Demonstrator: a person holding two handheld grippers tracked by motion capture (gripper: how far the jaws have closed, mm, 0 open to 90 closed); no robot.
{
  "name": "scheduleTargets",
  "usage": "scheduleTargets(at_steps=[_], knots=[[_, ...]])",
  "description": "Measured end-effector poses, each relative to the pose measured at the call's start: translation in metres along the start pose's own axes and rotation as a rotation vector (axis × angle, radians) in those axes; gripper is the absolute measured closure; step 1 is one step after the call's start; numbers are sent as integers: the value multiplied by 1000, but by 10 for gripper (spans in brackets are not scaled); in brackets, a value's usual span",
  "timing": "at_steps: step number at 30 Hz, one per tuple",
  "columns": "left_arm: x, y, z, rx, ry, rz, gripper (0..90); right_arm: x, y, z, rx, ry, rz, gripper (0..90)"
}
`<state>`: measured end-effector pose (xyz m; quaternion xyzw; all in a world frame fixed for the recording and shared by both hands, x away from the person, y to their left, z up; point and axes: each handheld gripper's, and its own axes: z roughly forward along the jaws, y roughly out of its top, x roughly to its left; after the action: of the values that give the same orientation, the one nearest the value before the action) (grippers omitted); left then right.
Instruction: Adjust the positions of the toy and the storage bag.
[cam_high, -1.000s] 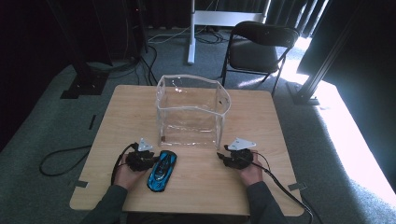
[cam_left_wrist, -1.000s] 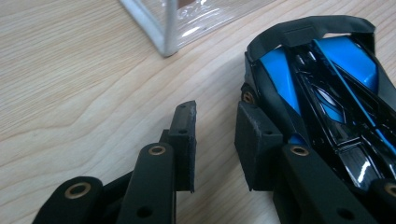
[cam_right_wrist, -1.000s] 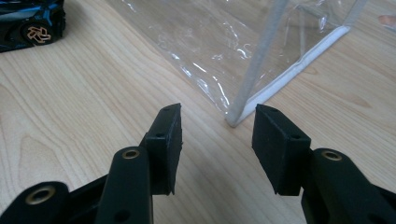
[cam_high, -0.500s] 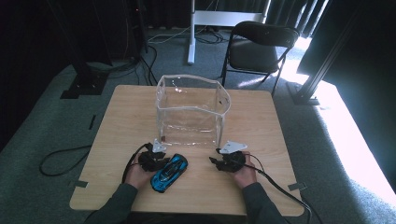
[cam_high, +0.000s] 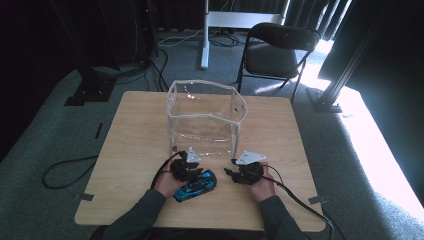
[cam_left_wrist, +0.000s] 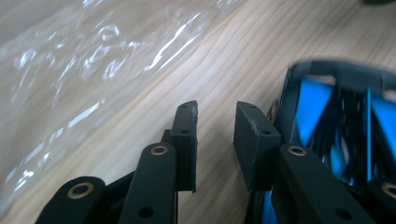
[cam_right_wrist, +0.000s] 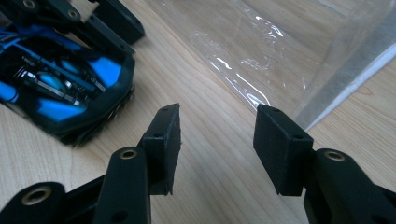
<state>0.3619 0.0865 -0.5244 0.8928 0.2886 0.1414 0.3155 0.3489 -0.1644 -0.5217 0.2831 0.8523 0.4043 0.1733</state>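
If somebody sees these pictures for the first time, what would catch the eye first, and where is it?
The bright blue and black toy car stands out most, lying near the front edge of the wooden table, right beside the left gripper. Next comes the clear plastic container, upright in the middle of the table, just behind both grippers. The right gripper is open over bare wood beside the car.

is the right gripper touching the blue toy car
Apart. The right gripper view shows the right gripper open over bare table, the blue toy car lying off to its side.
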Motion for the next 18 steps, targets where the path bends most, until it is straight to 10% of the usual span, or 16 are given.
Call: scheduleTargets(at_steps=[12, 18], knots=[[4, 7, -1, -10, 14, -6, 551, 1, -1, -4, -7, 2, 5, 500], [14, -21, -39, -24, 68, -84, 495, -2, -2, -7, -12, -3, 15, 499]])
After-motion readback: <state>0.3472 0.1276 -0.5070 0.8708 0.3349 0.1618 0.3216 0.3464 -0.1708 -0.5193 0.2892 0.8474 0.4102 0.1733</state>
